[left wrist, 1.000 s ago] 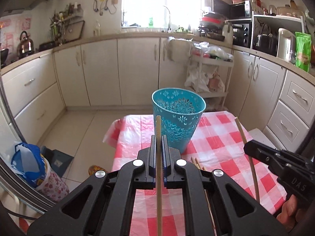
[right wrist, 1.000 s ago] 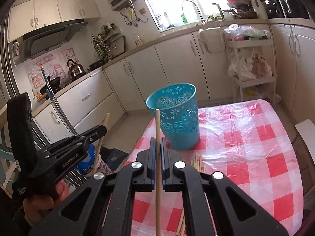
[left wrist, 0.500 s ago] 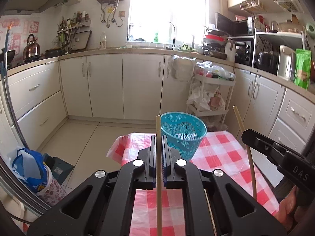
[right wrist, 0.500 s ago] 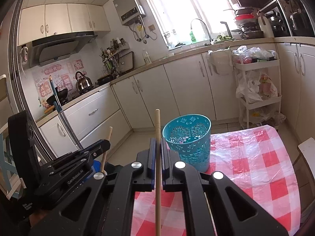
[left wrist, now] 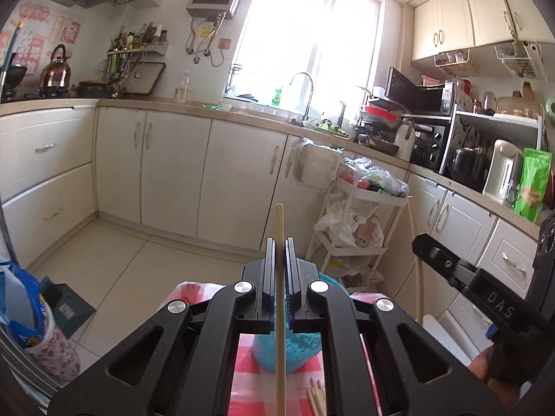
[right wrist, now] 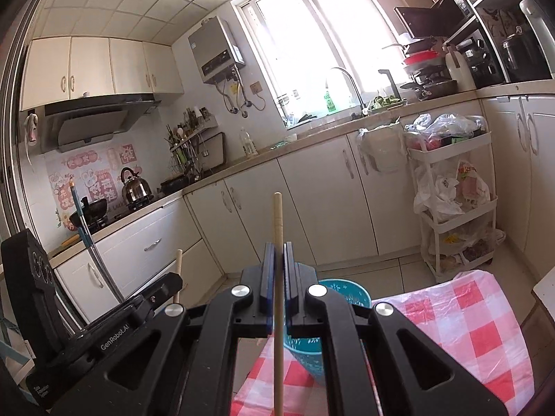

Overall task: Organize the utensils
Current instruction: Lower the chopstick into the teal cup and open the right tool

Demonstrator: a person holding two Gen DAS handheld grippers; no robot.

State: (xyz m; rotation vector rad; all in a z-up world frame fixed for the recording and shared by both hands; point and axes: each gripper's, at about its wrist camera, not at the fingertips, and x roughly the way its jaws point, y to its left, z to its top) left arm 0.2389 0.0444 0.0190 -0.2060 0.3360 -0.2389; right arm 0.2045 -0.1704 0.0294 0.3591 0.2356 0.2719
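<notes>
My left gripper [left wrist: 279, 242] is shut on a wooden chopstick [left wrist: 279, 312] that sticks out past the fingertips. My right gripper [right wrist: 277, 247] is shut on another wooden chopstick [right wrist: 277, 312]. Both are raised and tilted up above the table. The turquoise perforated basket [left wrist: 274, 357] stands on the red-and-white checked tablecloth [right wrist: 468, 332], mostly hidden behind the fingers; its rim shows in the right wrist view [right wrist: 343, 286]. Several loose chopsticks [left wrist: 317, 398] lie on the cloth near the basket. The right gripper shows in the left wrist view [left wrist: 433, 253], the left gripper in the right wrist view [right wrist: 166, 286].
White kitchen cabinets [left wrist: 173, 173] run along the back and both sides. A white trolley with bags [left wrist: 357, 215] stands behind the table. A blue bag [left wrist: 24, 315] sits on the floor at the left.
Both grippers have lifted and tilted upward with their chopsticks. The basket has dropped low in both views and is now mostly hidden behind the fingers.
</notes>
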